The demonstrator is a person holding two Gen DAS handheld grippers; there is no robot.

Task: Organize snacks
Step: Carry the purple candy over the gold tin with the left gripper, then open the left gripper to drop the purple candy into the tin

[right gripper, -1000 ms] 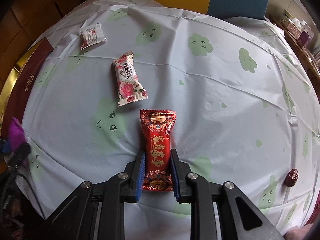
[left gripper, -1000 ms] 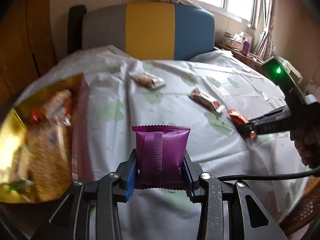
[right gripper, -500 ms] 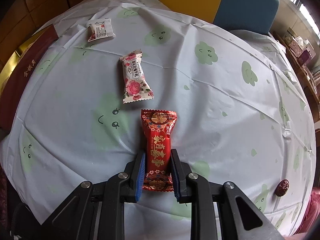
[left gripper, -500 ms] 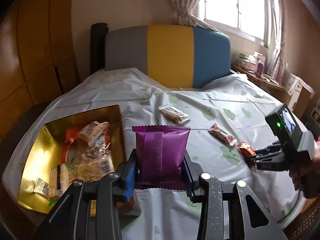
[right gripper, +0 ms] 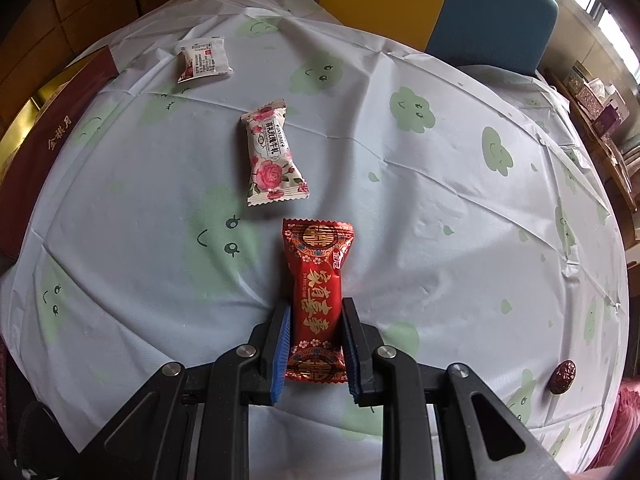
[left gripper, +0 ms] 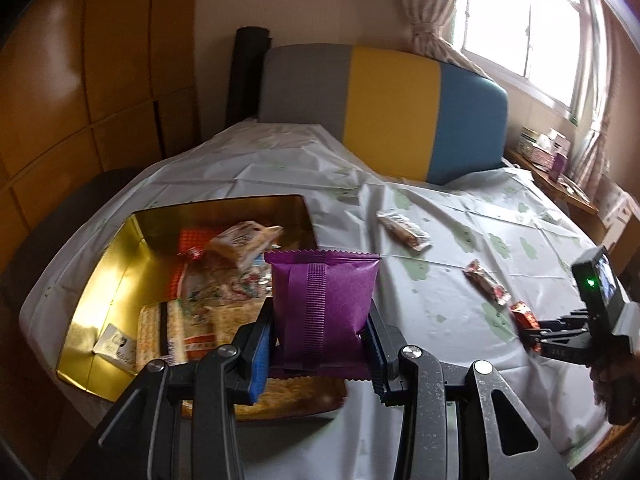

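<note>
A: From where does the left wrist view look?

B: Along its own fingers, tilted partly down, close above the gold box (left gripper: 104, 280) at nine o'clock. It faces twelve o'clock, toward the tricolour chair (left gripper: 384, 108) and the window (left gripper: 520, 12).

A: And the right wrist view?

B: Steeper, almost straight down onto the tablecloth (right gripper: 440, 200), near its surface.

A: What do they share?

B: The cloth and two wrapped snacks: the rose-print packet (right gripper: 272, 156) (left gripper: 486, 286) and the white packet (right gripper: 204, 58) (left gripper: 404, 230). The left view also catches the right gripper (left gripper: 536, 330) at three o'clock.
</note>
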